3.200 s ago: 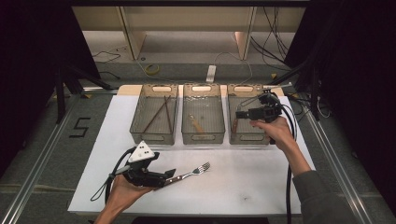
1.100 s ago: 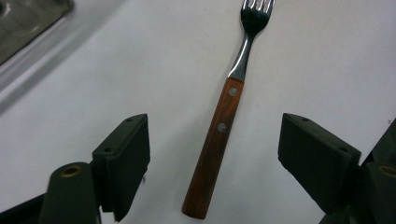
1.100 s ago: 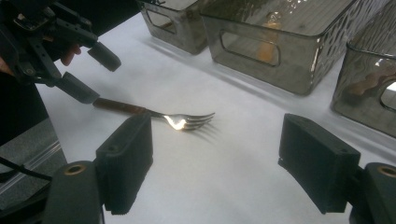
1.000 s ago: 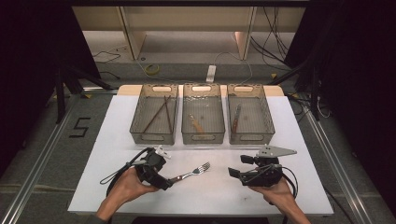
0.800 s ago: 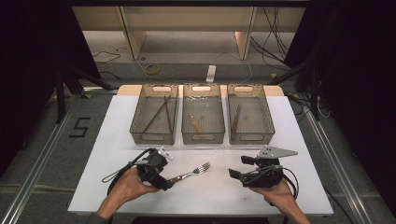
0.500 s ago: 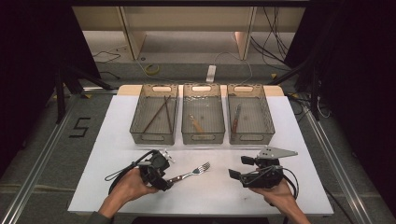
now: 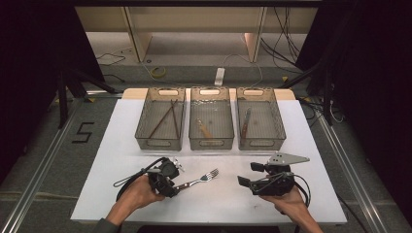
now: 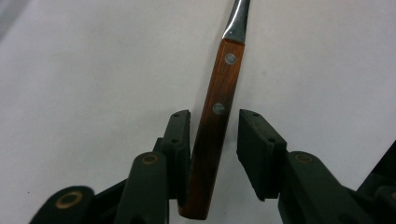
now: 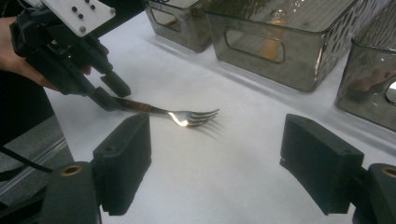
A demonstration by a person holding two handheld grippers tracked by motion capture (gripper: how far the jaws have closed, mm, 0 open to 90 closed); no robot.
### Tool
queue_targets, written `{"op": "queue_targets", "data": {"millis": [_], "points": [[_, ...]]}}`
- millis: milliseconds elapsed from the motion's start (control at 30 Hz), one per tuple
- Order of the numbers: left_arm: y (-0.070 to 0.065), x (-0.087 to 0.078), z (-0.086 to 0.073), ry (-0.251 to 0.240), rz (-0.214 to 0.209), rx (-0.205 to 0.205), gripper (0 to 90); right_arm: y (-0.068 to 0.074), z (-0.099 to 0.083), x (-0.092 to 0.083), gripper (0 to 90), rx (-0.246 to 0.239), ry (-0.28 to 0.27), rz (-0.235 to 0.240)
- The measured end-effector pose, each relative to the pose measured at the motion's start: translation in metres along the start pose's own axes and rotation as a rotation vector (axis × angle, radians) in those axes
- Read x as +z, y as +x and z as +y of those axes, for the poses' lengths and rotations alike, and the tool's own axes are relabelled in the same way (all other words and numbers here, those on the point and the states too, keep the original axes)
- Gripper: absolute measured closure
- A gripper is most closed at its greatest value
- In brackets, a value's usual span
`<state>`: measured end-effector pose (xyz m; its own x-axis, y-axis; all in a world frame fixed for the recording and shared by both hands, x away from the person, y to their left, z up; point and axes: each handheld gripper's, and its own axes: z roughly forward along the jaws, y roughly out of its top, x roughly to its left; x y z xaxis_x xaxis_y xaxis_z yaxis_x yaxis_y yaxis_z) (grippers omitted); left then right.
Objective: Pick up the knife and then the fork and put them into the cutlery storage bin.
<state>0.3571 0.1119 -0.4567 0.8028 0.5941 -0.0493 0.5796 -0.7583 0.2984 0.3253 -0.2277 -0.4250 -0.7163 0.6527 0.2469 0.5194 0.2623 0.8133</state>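
Fork (image 7: 198, 180) is lying on the white table (image 7: 111, 145), near its front edge, tines pointing right and slightly away from the person. Left gripper (image 7: 167, 183) is sitting over the wooden handle end; in the left gripper view the jaws are straddling the handle (image 8: 212, 130), one pad (image 8: 180, 149) touching its side and the other pad (image 8: 254, 149) standing just clear, so the claw is parted and not clamping. Two rivets are showing on the handle, and the metal neck (image 8: 237, 21) is running out of the top of that view. The left hand (image 7: 138, 192) is gripping the tool body, its cable looping off to the left. Right gripper (image 7: 252, 174) is sitting near the front right of the table, well apart from the fork and pointing left toward it; in the right gripper view its jaws are standing wide apart with nothing between them, and the fork tines (image 9: 198, 116) are lying beyond them on the bare surface. The right hand (image 7: 289, 204) is holding it from below. Three clear bins are standing side by side at the back: the left bin (image 7: 162, 119) is holding two thin dark sticks, the middle bin (image 7: 211, 119) a brown-handled item, the right bin (image 7: 260, 119) another slim utensil; exact types are too small to tell.
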Motion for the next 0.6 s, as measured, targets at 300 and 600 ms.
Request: {"op": "queue_targets", "data": {"millis": [300, 600], "points": [[-0.004, 0.0057, 0.0027, 0.043, 0.023, 0.029, 70.2, -0.0005, 0.0002, -0.0006, 25.5, 0.001, -0.002, -0.001], [-0.0067, 0.0063, 0.0032, 0.046, 0.031, 0.048, 73.7, -0.0008, 0.0004, -0.0004, 25.8, 0.002, 0.002, -0.002]]}}
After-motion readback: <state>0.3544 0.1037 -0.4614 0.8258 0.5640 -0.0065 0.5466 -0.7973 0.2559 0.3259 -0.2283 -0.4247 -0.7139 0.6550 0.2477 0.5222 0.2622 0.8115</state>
